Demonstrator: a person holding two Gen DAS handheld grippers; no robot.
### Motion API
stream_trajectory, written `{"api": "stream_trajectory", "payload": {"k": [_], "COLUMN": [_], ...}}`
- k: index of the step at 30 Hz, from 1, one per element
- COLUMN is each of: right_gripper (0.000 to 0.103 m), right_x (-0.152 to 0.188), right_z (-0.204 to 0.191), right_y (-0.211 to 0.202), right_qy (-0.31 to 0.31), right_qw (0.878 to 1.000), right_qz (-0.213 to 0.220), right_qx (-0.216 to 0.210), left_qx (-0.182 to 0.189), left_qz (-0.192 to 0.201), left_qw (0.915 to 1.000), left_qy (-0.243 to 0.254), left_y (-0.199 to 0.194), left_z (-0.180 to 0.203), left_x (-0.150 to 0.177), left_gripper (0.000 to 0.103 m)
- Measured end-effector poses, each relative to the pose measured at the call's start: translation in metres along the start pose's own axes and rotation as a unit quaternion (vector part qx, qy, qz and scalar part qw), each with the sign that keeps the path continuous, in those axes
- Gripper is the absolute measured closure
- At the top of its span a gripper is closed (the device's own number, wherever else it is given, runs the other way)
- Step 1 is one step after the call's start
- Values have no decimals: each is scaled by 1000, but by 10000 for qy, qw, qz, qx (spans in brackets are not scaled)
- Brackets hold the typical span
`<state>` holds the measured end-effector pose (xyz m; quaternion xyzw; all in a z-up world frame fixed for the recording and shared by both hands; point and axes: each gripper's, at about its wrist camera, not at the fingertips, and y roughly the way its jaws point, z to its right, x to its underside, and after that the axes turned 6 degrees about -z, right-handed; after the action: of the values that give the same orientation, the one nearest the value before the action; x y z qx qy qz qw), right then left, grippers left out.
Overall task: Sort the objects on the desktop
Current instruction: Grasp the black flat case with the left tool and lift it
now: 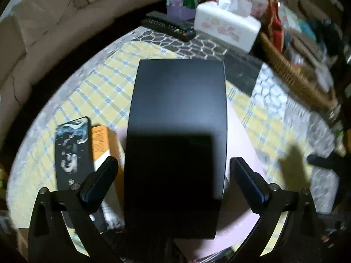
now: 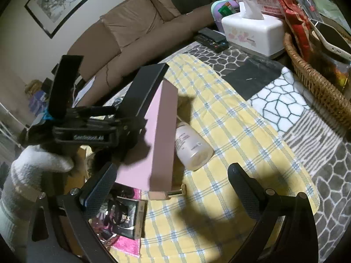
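Observation:
A flat black box (image 1: 177,135) lies on top of a pink box (image 1: 239,144) on the yellow checked cloth; both show from the side in the right wrist view, black box (image 2: 144,87) above pink box (image 2: 153,140). My left gripper (image 1: 173,179) is open, its fingers on either side of the black box without touching it. My right gripper (image 2: 173,188) is open and empty above the cloth, near a white bottle (image 2: 193,146) lying on its side and a small beige tube (image 2: 164,195).
A patterned phone (image 1: 70,153) and an orange carton (image 1: 103,144) lie left of the boxes. Remotes (image 1: 169,25), a tissue box (image 1: 226,25) and a lilac container (image 1: 182,2) stand at the back. A wicker basket (image 2: 316,81) sits right. A black packet (image 2: 122,219) lies near my right gripper.

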<state>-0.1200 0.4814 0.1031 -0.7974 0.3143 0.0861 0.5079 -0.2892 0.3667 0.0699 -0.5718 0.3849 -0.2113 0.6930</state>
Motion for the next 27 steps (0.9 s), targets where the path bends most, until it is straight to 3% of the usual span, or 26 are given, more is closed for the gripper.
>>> {"api": "stream_trajectory", "payload": {"k": [2, 4, 9, 12, 20, 27], "right_gripper": [0, 0, 0, 0, 0, 0], "right_x": [0, 0, 2, 2, 2, -18], "right_z": [-1, -2, -8, -13, -32, -70], "right_y": [1, 2, 3, 2, -9, -5], "right_qy": [-50, -79, -161, -266, -547, -802], "right_qw": [10000, 9999, 9998, 9996, 9985, 9966], "right_qz": [-33, -56, -67, -70, 72, 132], "right_qx": [22, 39, 22, 51, -21, -110], "left_qx": [238, 440, 703, 777, 1478, 1412], "left_qz": [-64, -34, 192, 518, 1616, 2347], "left_qw": [9995, 9981, 9944, 9910, 9657, 9498], "left_qy": [-216, -430, -759, -958, -1396, -1512], "left_y": [3, 2, -9, -27, -118, -211], "left_z": [-9, -16, -31, -39, -74, -124], "left_x": [-3, -4, 0, 3, 27, 93], "left_gripper": [3, 13, 15, 16, 16, 16]}}
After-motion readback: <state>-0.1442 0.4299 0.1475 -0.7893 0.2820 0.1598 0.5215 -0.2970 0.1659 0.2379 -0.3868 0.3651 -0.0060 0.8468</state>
